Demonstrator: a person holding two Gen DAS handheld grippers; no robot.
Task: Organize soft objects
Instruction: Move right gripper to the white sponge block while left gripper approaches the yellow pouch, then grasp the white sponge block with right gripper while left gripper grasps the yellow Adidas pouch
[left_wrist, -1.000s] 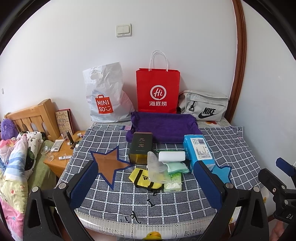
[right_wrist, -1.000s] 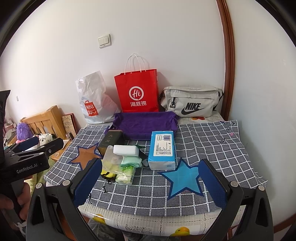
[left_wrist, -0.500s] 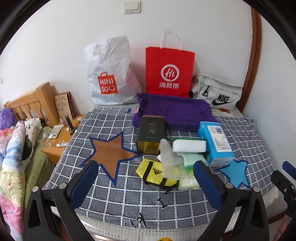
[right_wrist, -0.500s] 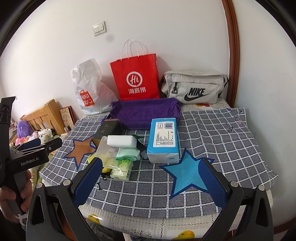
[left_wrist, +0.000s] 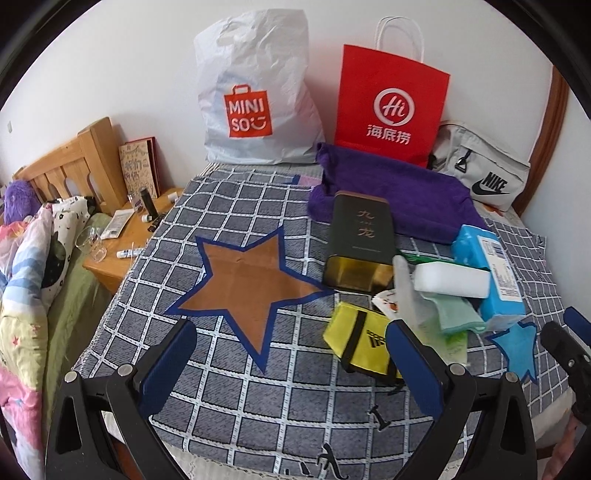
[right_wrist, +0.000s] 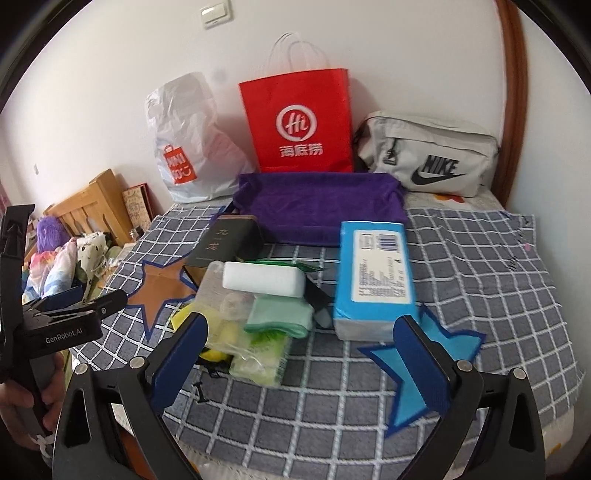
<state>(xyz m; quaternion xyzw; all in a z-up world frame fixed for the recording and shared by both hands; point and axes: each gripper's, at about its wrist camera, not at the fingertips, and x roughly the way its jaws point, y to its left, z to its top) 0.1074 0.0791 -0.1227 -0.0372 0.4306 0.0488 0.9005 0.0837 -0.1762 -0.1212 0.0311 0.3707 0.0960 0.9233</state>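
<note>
Both my tongs are moving closer to the pile, left gripper (left_wrist: 291, 354) and right gripper (right_wrist: 303, 347) gaping wide and empty, while the soft objects (right_wrist: 273, 314) are sitting untouched just ahead between them, so sorting is hardly beginning.

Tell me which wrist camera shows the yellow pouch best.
Left wrist: the yellow pouch lies mostly exposed by the left gripper, its black stripes visible. In the right wrist view only yellow slivers peek from under the pile.
</note>
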